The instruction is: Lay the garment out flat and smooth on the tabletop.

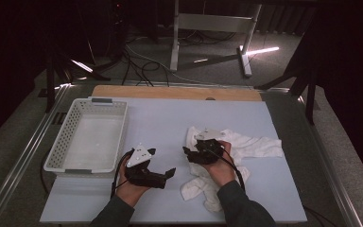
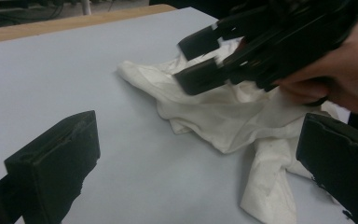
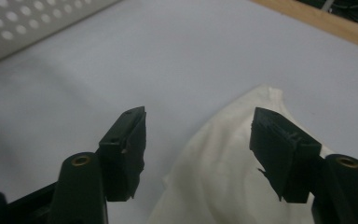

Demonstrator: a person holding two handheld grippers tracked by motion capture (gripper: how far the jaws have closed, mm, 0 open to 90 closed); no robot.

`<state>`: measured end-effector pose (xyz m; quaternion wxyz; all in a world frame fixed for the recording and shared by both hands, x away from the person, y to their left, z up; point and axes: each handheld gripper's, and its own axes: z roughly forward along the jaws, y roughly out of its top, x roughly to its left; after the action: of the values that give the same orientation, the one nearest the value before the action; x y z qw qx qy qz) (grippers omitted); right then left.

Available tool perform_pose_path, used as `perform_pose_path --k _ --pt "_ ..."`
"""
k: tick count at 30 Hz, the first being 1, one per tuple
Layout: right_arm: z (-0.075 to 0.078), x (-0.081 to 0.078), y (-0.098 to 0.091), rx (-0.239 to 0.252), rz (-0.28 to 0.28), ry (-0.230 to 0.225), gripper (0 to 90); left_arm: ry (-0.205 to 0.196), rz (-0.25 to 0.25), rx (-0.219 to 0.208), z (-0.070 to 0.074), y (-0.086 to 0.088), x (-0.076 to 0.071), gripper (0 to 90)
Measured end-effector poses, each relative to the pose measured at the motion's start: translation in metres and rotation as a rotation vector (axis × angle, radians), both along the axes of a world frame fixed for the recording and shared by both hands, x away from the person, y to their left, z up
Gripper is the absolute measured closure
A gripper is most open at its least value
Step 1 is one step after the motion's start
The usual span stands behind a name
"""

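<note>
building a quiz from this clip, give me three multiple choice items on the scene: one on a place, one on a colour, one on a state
1. Where does the basket stand on the table?
A. at its left side
B. at its right side
C. on top of the cloth

2. What colour is the crumpled cloth?
A. red
B. white
C. dark blue

3. How do the jaws of the left tool stand?
A. clamped on the cloth
C. clamped on the basket rim
B. open, with nothing between them

Key:
1 A, the high view shows the perforated basket at the table's left, apart from the cloth.
2 B, the cloth shows white in each view.
3 B, the left gripper view shows its jaws wide apart over bare table, while the right tool hangs open over the cloth.
</note>
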<state>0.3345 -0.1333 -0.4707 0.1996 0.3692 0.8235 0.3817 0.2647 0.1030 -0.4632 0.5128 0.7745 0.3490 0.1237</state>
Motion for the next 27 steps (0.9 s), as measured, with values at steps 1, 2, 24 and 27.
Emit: perform_pose_path --k 1,2,24,27 --pt "-0.003 0.003 0.003 -0.016 -0.005 0.004 38.4 -0.002 0.001 0.001 0.000 0.000 0.000 0.4" --pt "-0.007 0.005 0.007 -0.030 -0.004 0.009 39.7 -0.006 0.002 0.006 0.000 0.000 0.000 0.4" --pt "-0.004 0.009 -0.022 -0.039 -0.079 0.040 85.4 -0.010 0.003 0.005 0.001 0.001 -0.001 0.4" --pt "0.003 0.004 -0.049 -0.024 -0.118 0.020 85.3 -0.011 0.001 0.010 0.001 0.001 -0.002 0.4"
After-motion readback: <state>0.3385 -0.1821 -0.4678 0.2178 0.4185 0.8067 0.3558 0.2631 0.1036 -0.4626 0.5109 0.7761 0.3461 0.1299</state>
